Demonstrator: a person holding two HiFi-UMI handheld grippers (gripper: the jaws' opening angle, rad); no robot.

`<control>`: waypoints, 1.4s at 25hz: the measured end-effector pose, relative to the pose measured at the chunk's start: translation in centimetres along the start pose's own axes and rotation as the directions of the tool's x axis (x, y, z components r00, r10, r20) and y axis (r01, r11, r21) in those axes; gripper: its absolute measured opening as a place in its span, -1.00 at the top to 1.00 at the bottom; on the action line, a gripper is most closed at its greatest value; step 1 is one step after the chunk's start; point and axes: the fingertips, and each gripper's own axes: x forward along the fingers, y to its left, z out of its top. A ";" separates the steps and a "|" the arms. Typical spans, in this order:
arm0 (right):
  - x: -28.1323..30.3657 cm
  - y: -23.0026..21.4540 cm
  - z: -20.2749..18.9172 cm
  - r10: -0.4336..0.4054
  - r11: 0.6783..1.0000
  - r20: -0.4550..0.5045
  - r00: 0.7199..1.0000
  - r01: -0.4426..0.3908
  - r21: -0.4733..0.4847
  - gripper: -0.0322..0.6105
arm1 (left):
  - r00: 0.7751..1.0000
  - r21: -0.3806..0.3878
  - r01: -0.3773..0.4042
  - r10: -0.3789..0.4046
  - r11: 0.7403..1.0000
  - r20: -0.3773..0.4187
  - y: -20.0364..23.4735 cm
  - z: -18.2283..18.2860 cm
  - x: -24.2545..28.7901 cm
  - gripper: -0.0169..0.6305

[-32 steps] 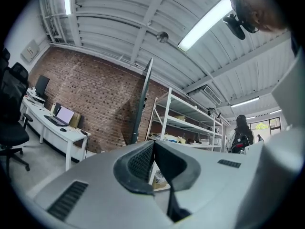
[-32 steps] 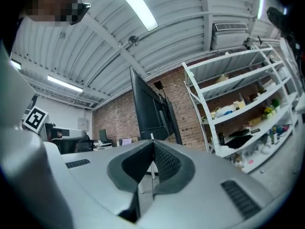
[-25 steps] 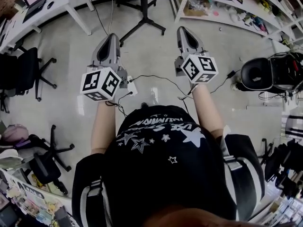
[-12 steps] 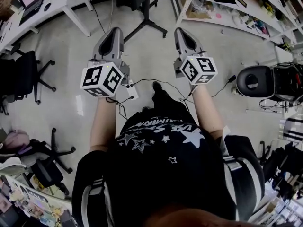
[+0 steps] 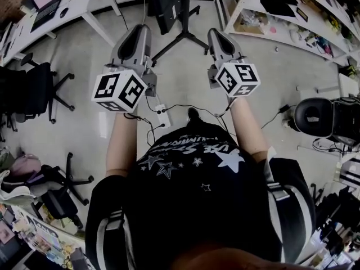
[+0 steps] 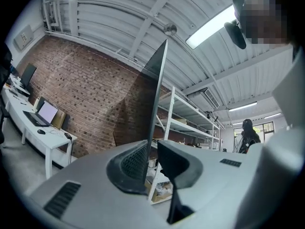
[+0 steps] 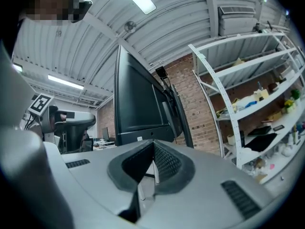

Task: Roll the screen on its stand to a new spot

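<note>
The dark screen (image 5: 166,1) stands on its wheeled floor stand (image 5: 181,35) at the top middle of the head view. Both grippers are held out level toward it, a little short of it. My left gripper (image 5: 139,30) sees the screen (image 6: 157,89) edge-on as a thin dark line ahead. Its jaws have just been opening and now show a narrow gap with nothing between them. My right gripper (image 5: 216,34) faces the back of the screen (image 7: 138,104), its pads closed together on nothing.
A white desk (image 5: 67,4) with a laptop runs along the top left. Office chairs (image 5: 34,86) stand at the left. White shelving (image 5: 281,10) fills the top right. A power strip (image 5: 163,116) and cables lie on the floor. A black chair (image 5: 315,117) is at the right.
The person has walked forward with both grippers. The screen and its stand now sit closer and larger at the top of the head view.
</note>
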 end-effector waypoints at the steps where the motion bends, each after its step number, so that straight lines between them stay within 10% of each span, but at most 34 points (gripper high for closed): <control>1: 0.6 -0.5 -0.1 0.003 1.000 -0.003 1.000 -0.003 0.004 0.89 | 1.000 0.007 0.007 -0.007 1.000 0.001 0.0 0.2 0.8 0.77; 12: 5.3 -3.1 0.1 0.064 0.997 0.000 0.998 -0.064 0.043 0.89 | 1.000 0.045 -0.018 0.018 0.999 -0.001 0.5 0.9 7.0 -0.06; 35: 10.4 -5.2 0.4 0.159 0.987 -0.011 0.987 -0.159 0.034 0.89 | 0.990 0.129 -0.136 0.132 0.982 0.045 2.6 3.5 13.6 -0.07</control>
